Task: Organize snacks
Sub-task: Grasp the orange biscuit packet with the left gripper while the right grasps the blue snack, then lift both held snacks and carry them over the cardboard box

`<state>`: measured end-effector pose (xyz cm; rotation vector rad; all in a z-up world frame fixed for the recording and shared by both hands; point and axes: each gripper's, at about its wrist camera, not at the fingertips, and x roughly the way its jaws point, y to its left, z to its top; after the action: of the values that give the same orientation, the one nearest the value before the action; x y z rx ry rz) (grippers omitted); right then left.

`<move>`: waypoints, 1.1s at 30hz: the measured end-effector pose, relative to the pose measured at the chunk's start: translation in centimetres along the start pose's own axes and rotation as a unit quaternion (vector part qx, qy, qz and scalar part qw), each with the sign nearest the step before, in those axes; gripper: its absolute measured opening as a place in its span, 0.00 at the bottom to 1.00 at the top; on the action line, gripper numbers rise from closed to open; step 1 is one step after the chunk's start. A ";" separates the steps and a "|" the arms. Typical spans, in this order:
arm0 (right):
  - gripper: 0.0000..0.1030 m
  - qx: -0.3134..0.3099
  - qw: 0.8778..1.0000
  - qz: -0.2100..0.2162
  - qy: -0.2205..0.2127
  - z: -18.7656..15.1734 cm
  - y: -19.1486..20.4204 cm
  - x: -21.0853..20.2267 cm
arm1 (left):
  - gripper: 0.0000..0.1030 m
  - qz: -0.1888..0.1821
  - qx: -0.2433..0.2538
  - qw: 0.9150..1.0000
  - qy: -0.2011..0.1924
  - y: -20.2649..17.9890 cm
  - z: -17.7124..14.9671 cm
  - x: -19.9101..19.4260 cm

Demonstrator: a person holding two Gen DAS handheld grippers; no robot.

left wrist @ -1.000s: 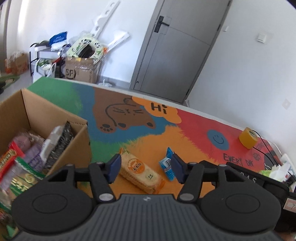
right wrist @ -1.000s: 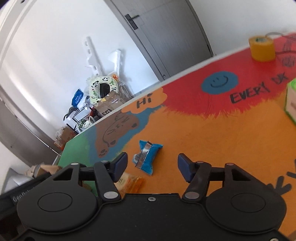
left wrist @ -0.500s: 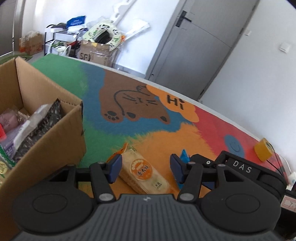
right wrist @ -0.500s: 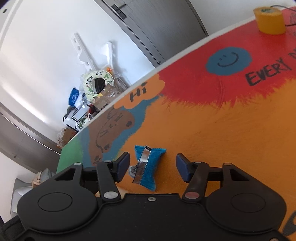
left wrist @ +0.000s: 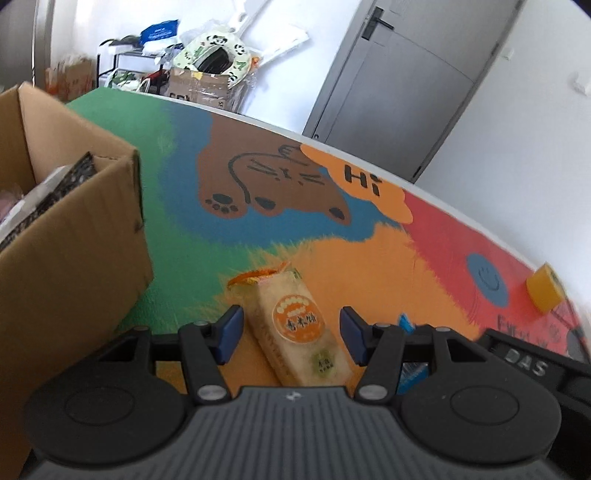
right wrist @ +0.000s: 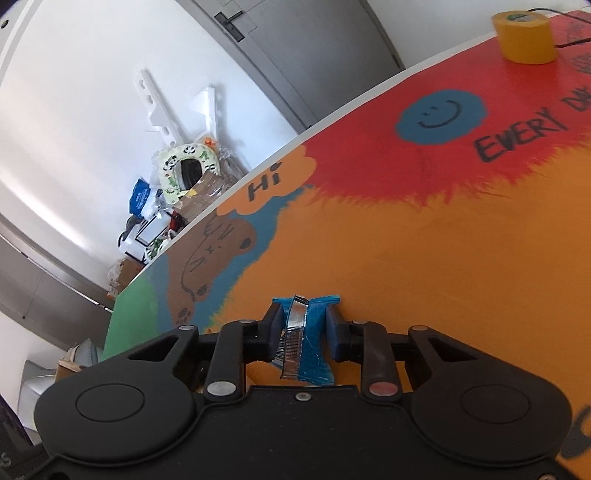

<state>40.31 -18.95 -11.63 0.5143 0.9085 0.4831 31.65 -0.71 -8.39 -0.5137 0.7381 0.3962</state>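
Note:
An orange-and-cream biscuit packet (left wrist: 295, 325) lies on the colourful mat, between the fingers of my left gripper (left wrist: 291, 330), which is open around it. My right gripper (right wrist: 304, 332) is shut on a small blue snack packet (right wrist: 306, 339) with a silver seam, low on the orange part of the mat. A tip of that blue packet (left wrist: 406, 323) shows in the left wrist view beside my right gripper. A cardboard box (left wrist: 70, 236) holding several snack packs stands at the left.
A yellow tape roll (right wrist: 524, 35) sits at the mat's far right; it also shows in the left wrist view (left wrist: 545, 291). Beyond the table's far edge are a grey door (left wrist: 391, 85) and a pile of boxes and bags (left wrist: 207, 74).
My left gripper has dropped and moved in so its open fingers straddle the biscuit packet. My right gripper has moved onto the blue packet and shut on it.

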 end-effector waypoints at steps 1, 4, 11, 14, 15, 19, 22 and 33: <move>0.25 0.000 1.000 -0.003 -0.003 -0.2 -0.2 -0.3 | 0.55 0.002 0.005 1.000 -0.001 -0.1 -0.1 0.0; 0.25 0.002 1.000 -0.011 -0.014 -1.0 -0.7 -1.5 | 0.55 0.008 0.026 1.000 0.001 -0.6 -0.3 0.1; 0.25 0.019 0.999 -0.020 -0.036 -3.1 -1.7 -3.5 | 0.39 0.002 0.082 0.997 0.006 -1.4 -1.7 -0.5; 0.25 0.025 0.999 -0.022 -0.043 -3.9 -1.9 -4.3 | 0.32 -0.017 0.102 0.995 0.010 -1.3 -2.4 -1.0; 0.25 0.024 0.998 -0.023 -0.045 -4.1 -2.0 -4.5 | 0.32 -0.019 0.108 0.994 0.008 -1.4 -2.7 -1.2; 0.25 0.026 0.998 -0.023 -0.049 -5.3 -2.1 -5.5 | 0.32 -0.030 0.115 0.993 0.006 -1.0 -3.9 -2.2; 0.25 0.028 0.998 -0.024 -0.053 -6.0 -2.2 -6.2 | 0.32 -0.041 0.117 0.992 0.005 -0.6 -4.6 -3.1; 0.25 0.021 0.997 -0.018 -0.078 -8.9 -1.6 -9.2 | 0.32 -0.068 0.143 0.987 -0.029 1.1 -6.6 -7.7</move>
<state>28.35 -23.71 -11.57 0.5661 0.7788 0.3869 22.34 -4.81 -7.36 -0.2784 0.6855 0.1715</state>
